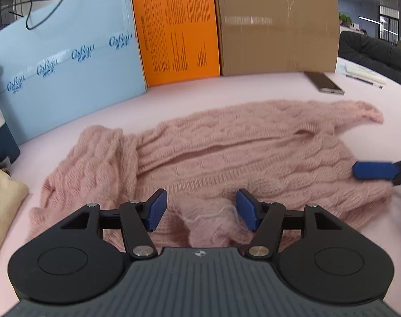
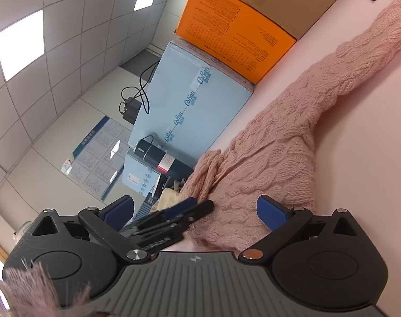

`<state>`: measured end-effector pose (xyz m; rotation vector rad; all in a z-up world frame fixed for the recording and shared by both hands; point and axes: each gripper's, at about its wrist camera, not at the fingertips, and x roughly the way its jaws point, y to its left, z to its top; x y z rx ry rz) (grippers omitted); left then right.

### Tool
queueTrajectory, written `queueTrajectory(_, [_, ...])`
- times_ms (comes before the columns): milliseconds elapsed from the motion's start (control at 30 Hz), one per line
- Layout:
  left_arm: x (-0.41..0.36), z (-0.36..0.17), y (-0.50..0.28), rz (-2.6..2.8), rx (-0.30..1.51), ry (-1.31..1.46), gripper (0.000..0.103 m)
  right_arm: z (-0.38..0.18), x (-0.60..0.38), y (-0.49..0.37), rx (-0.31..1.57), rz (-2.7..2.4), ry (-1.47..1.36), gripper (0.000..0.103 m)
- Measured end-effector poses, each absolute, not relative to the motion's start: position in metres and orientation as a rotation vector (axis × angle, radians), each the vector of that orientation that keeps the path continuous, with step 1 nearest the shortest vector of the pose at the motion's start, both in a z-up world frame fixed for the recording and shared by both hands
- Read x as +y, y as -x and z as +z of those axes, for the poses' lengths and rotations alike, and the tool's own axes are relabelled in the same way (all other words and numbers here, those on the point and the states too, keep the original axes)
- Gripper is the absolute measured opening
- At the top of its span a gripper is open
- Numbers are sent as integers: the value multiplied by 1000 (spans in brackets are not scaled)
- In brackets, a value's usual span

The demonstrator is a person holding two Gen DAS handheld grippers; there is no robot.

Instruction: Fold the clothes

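A pink cable-knit sweater (image 1: 226,153) lies spread on the pink table, one sleeve bunched at the left. It also shows in the right wrist view (image 2: 292,137). My left gripper (image 1: 200,208) is open, its blue pads over the sweater's near hem with fuzzy knit between them. My right gripper (image 2: 195,214) is open and tilted on its side at the sweater's right edge. One of its blue fingers (image 1: 374,170) shows in the left wrist view. The left gripper's finger (image 2: 184,206) shows in the right wrist view.
A light blue box (image 1: 68,74), an orange box (image 1: 176,29) and a brown carton (image 1: 277,23) stand along the table's back. A phone (image 1: 324,82) and papers (image 1: 364,74) lie at the back right. A beige cloth (image 1: 2,200) lies at the left.
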<state>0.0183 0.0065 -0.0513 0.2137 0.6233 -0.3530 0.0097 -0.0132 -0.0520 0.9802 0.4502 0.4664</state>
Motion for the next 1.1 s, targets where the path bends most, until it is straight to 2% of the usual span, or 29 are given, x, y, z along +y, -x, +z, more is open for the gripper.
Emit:
queueTrajectory(100, [9,-54,-17,-342,597,-201,70,-48,-33,4,433,378,-972,101])
queueTrajectory(333, [10,-55,-18,-336,597,-194,76,-49,-115,36,254,-67,-1148,100])
queueTrajectory(400, [10,-55,-18,-334,596,-192,78,-48,-132,32,262,-140,-1177,99])
queueTrajectory(500, [11,-56,-19,-333,599,-188,82,-42,-138,8,384,-198,-1136,99])
queueTrajectory(667, [12,-56,-19,-346,601,-179,83,-37,-137,-22,466,-251,-1020,101])
queueTrajectory(933, [12,-56,-19,-343,602,-173,85,-49,-155,-32,345,-295,-981,98])
queueTrajectory(1000, [12,-56,-18,-345,597,-171,85,-51,-154,-32,329,-313,-914,80])
queueTrajectory(1067, [15,-53,-15,-357,578,-161,85,-61,-158,-28,319,-330,-927,21])
queueTrajectory(1100, [17,-51,-13,-369,560,-149,85,-68,-164,-28,319,-314,-995,10])
